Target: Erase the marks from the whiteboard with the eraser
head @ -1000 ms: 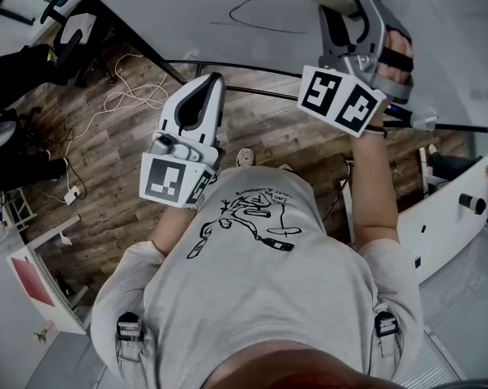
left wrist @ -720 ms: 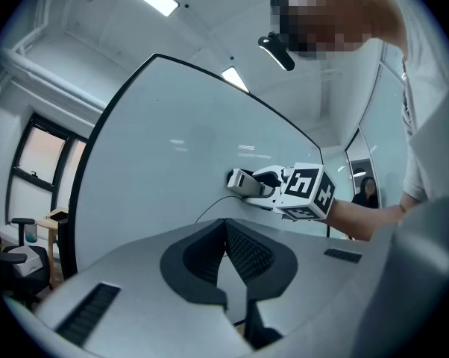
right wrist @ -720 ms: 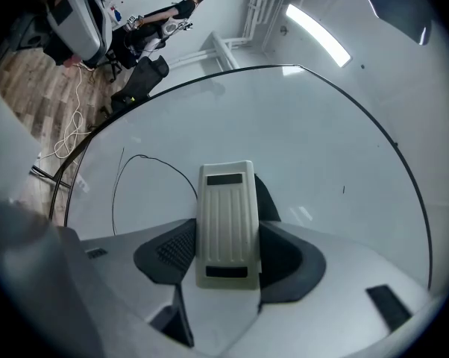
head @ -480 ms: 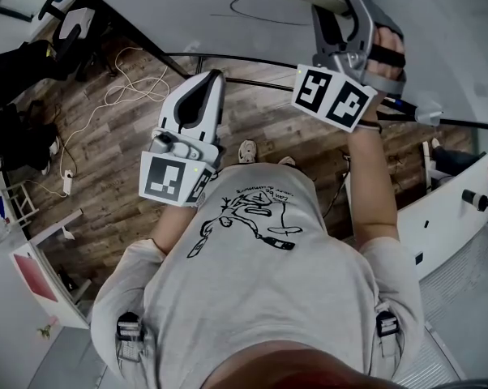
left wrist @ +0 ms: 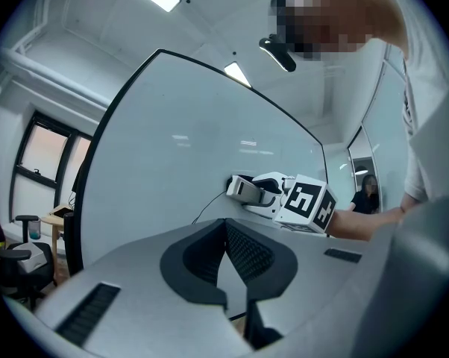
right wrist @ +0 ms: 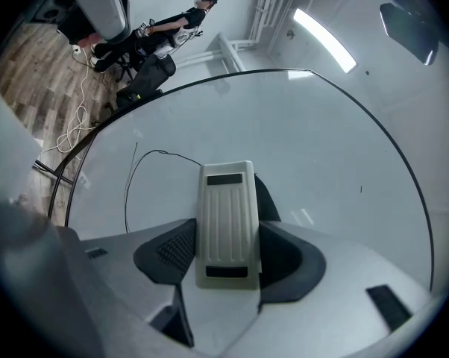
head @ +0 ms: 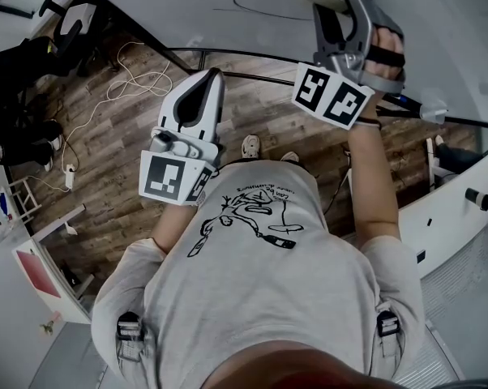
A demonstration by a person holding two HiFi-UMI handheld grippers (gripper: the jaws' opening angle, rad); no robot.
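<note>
Up at the large white whiteboard (right wrist: 299,148), beside a thin black pen loop (right wrist: 127,192), the right gripper (right wrist: 226,253) clamps a cream ribbed plastic eraser (right wrist: 226,215); whether it touches is unclear. The left gripper (left wrist: 226,233) has its jaws pressed together, empty, above a brown wood-plank floor (head: 106,160).

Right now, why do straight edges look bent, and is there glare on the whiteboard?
Left gripper view: the wide-angle lens bows the frame of the whiteboard into an arc; faint ceiling-light reflections streak its surface. Right gripper view: dark rounded corners, a bright ceiling light, the eraser sharp. Head view: evenly lit, sharp, edges likewise curved.
</note>
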